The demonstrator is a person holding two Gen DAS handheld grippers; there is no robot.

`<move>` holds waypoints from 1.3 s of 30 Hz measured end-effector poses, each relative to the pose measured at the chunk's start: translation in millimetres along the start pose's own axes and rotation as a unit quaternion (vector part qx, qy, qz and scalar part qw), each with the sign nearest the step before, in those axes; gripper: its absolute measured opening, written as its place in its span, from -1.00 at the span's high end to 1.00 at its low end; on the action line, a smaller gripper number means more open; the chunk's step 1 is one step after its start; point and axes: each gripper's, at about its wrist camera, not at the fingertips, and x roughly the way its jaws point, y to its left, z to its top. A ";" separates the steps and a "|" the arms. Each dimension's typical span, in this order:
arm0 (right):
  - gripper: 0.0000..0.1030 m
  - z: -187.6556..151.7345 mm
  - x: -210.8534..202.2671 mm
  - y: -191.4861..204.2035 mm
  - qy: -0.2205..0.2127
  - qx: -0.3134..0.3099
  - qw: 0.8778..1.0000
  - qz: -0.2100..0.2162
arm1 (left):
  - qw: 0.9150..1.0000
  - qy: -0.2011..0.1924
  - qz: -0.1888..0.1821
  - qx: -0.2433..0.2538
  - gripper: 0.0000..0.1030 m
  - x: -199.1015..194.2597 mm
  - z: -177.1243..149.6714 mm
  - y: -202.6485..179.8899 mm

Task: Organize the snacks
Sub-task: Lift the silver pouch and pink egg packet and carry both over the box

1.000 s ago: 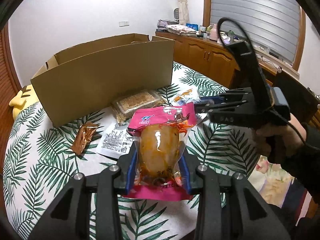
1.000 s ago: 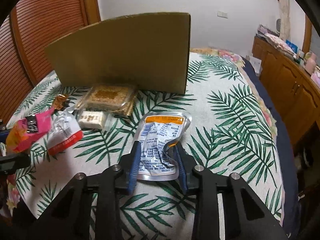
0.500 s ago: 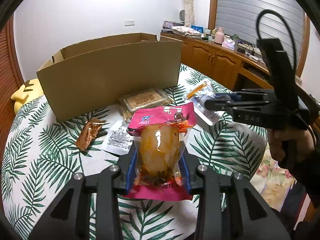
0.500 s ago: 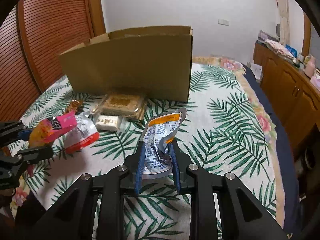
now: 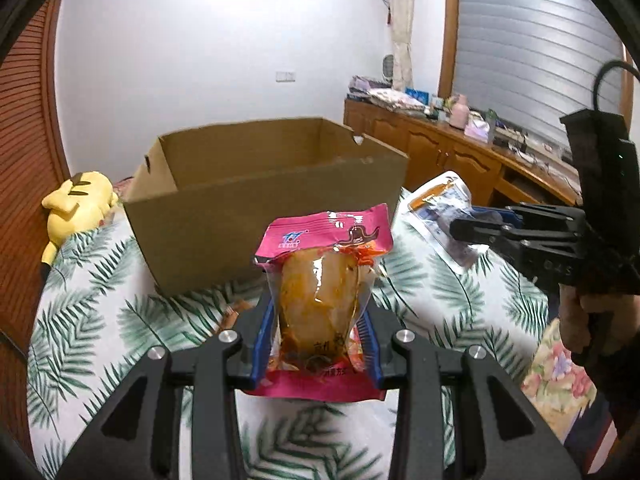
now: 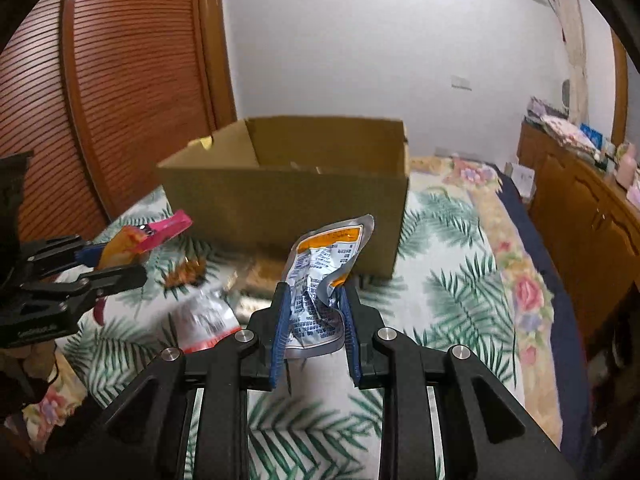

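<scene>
Left gripper (image 5: 318,344): we see its blue-padded jaws pressed against both sides of a pink snack pouch (image 5: 324,280), which stands upright between them, clear of the cloth below.
Pink snack pouch: pink bands at top and bottom, a clear middle showing an orange-brown piece of food; in the right wrist view it appears side-on at the left edge (image 6: 160,230).
Right gripper (image 6: 314,338): we see its jaws drawn narrow on a crumpled silver pouch (image 6: 324,276), pinched at its lower part, the orange-topped end tilting up and to the right.
Silver pouch, left wrist view (image 5: 438,216): held in the air off the right end of the box, above the cloth.
Person's hand (image 5: 588,324): wrapped around the right gripper's handle at the right edge of the left wrist view.
Cardboard box (image 5: 260,196): open-topped, standing on the leaf-print surface (image 5: 92,320) beyond both grippers; what lies inside it we cannot tell.
Loose snacks: a white packet with a red edge (image 6: 204,322) lies on the cloth before the box, with a brownish wrapped piece (image 6: 186,272) near the box's front wall; both are blurred.
Yellow plush toy (image 5: 78,204): at the surface's far left edge, beside the box's left end.
Wooden cabinet (image 5: 440,152): along the right-hand wall, its top crowded with small items too small to tell apart.
</scene>
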 end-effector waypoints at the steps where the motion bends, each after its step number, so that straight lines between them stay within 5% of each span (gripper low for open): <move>1: 0.56 3.6 -0.9 1.0 -0.004 -0.003 1.000 0.002 | 1.000 -0.004 0.002 -0.002 0.30 -0.5 4.3 4.6; 21: 0.56 87.4 33.0 28.5 -0.046 -0.066 0.996 0.025 | 0.999 -0.032 0.032 0.013 0.29 31.3 82.4 53.8; 39: 0.56 107.8 79.5 13.2 -0.032 -0.058 0.998 0.011 | 0.998 -0.030 0.056 -0.020 0.29 69.7 95.8 97.5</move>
